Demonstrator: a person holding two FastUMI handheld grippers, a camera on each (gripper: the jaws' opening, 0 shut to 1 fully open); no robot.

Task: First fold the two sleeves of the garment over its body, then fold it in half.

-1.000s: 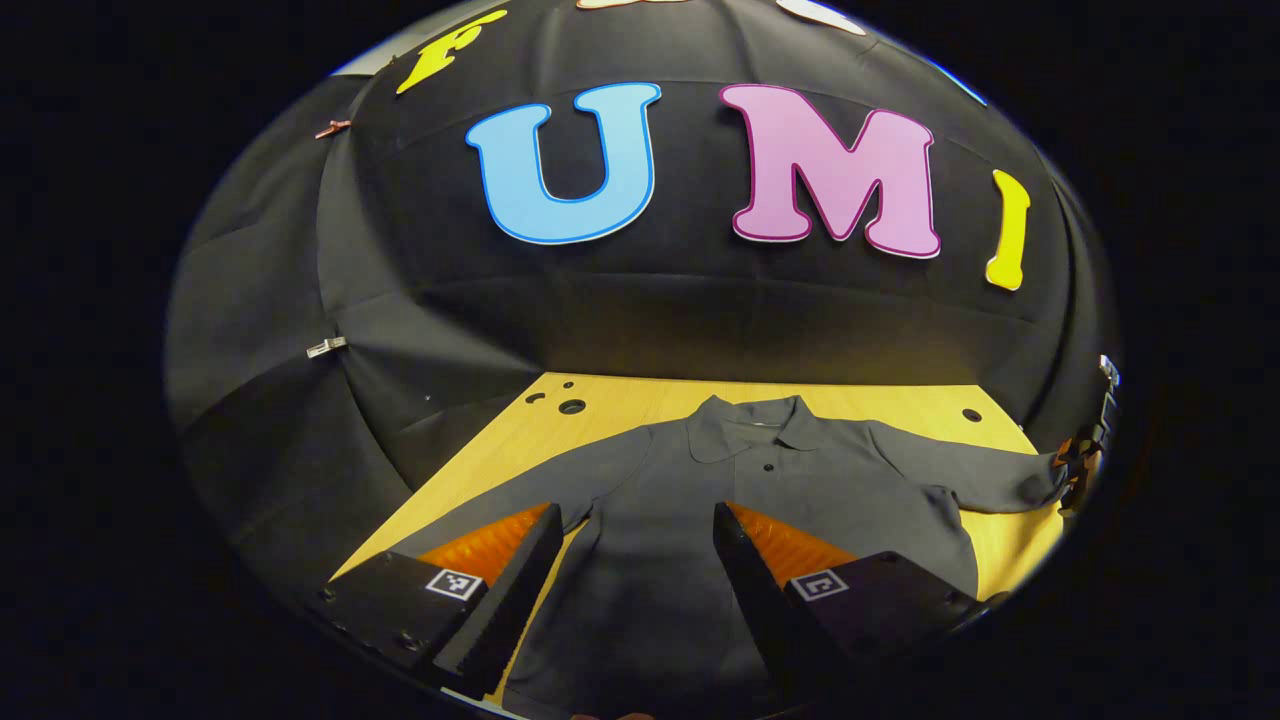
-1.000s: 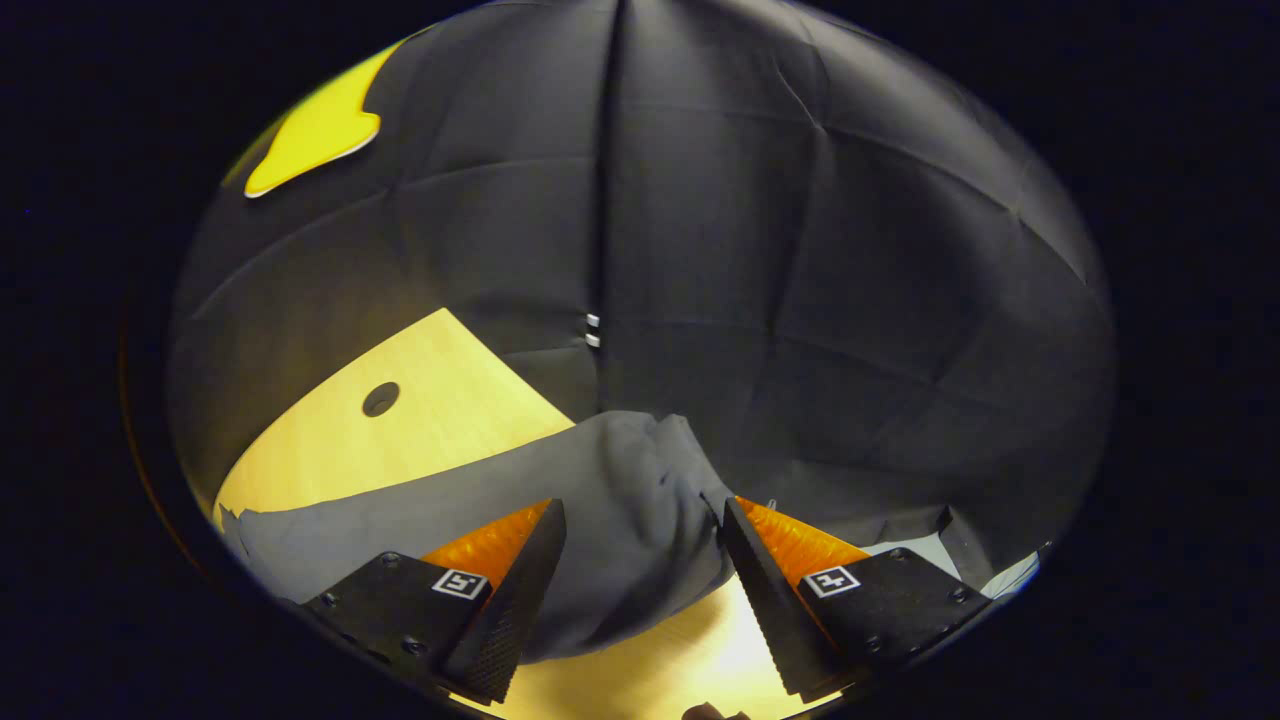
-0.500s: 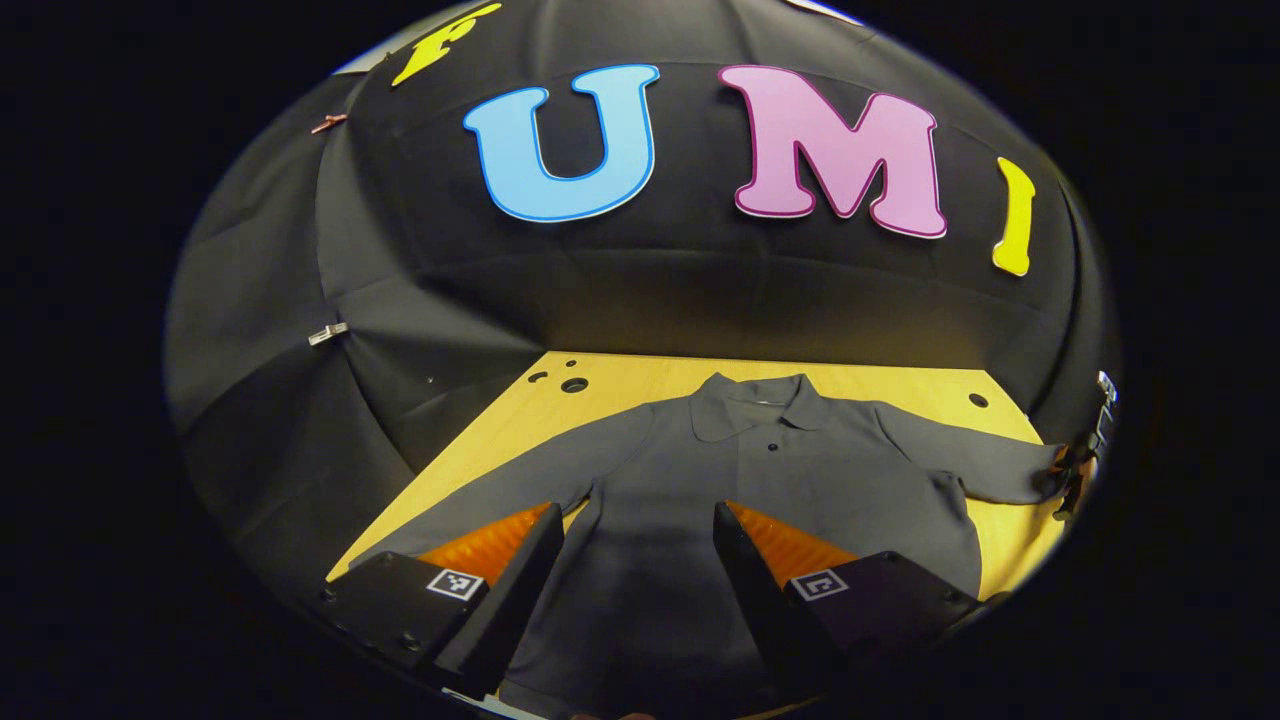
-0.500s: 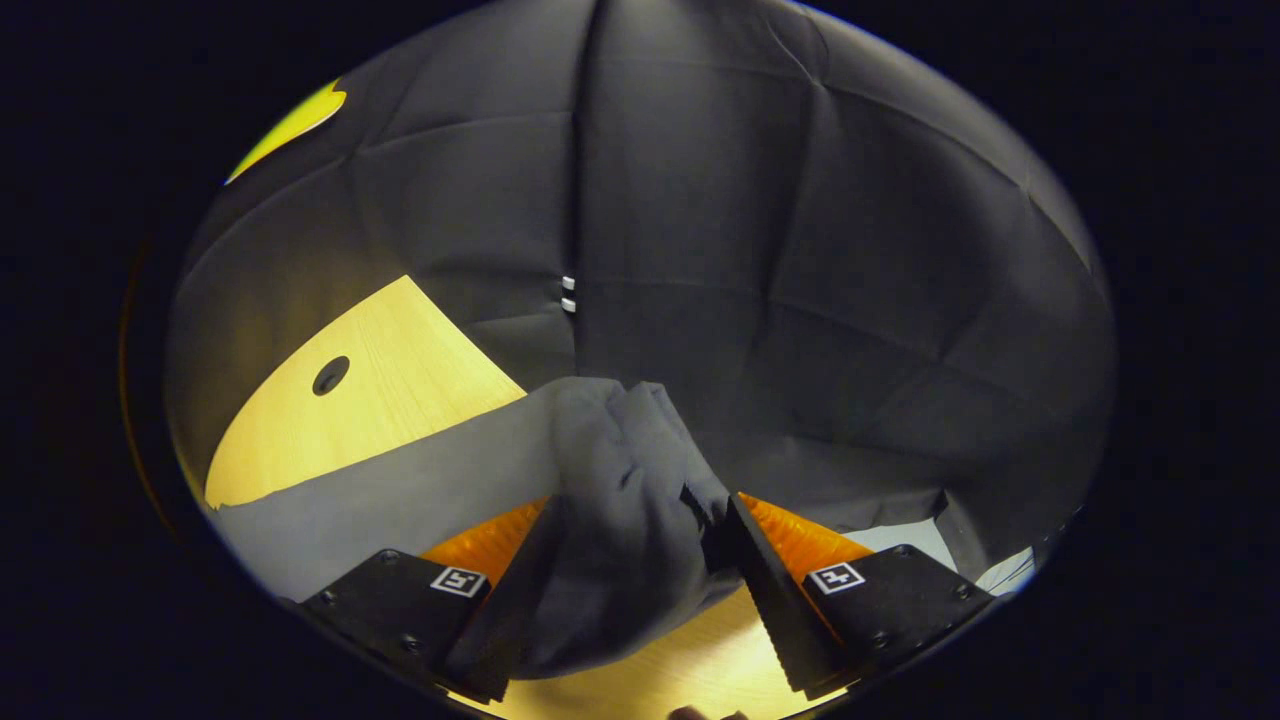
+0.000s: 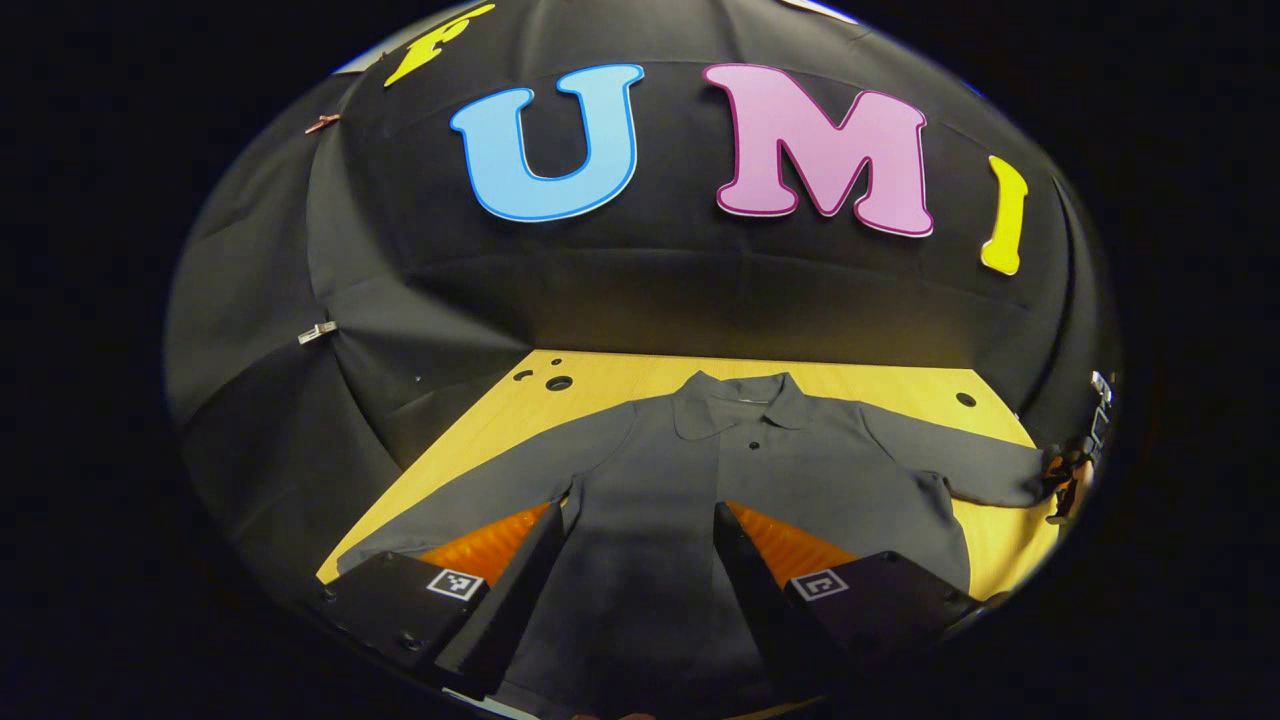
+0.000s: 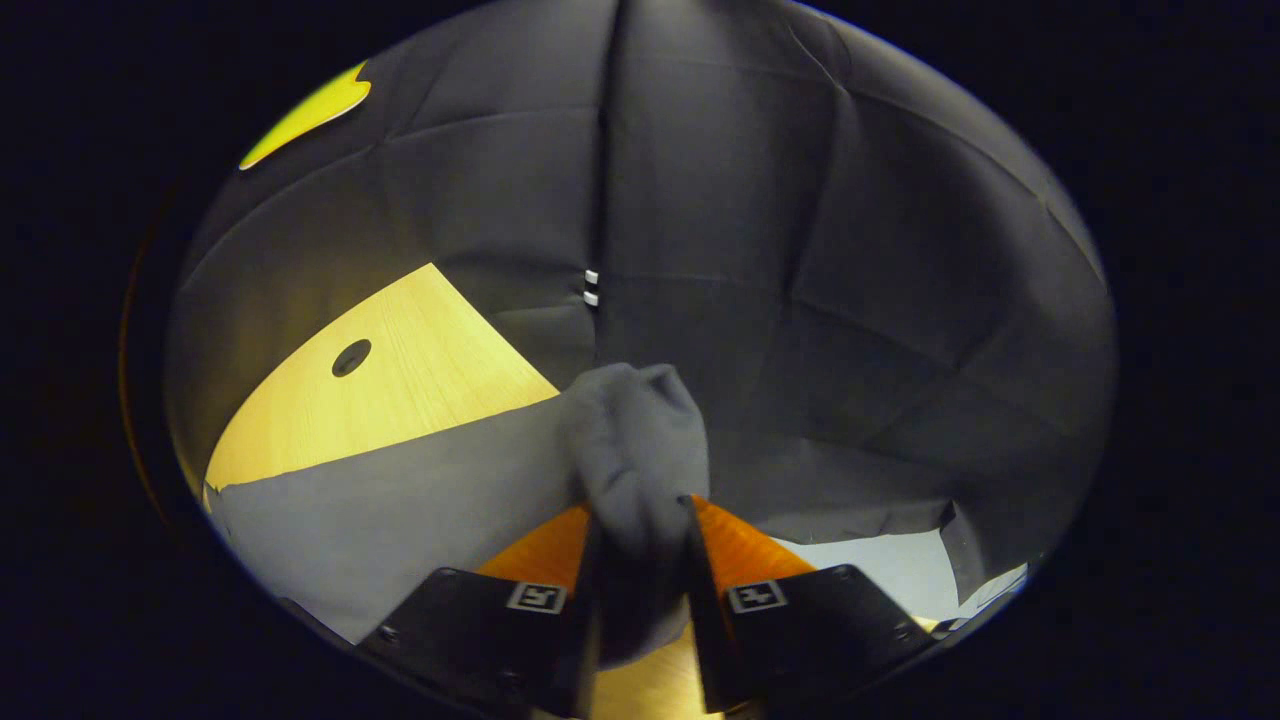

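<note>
A dark grey long-sleeved shirt (image 5: 700, 480) with a collar lies face up on the wooden table (image 5: 620, 385), both sleeves spread out to the sides. My left gripper (image 5: 635, 545) hangs open above the lower part of the shirt's body, nothing between its fingers. My right gripper (image 6: 640, 545) is shut on the cuff end of the right sleeve (image 6: 635, 450), and the bunched cloth sticks up between its fingers. In the left gripper view the right gripper (image 5: 1070, 475) is small at the far right, at the tip of that sleeve (image 5: 960, 460).
Round holes sit in the tabletop near the back left (image 5: 558, 383) and back right (image 5: 965, 399). Black booth cloth closes in the table behind and on both sides. A pale patch of floor (image 6: 890, 560) lies beyond the table's right edge.
My right gripper has closed from wide open onto the sleeve's cuff, bunching it. The left gripper has drifted slightly, staying open above the shirt.
</note>
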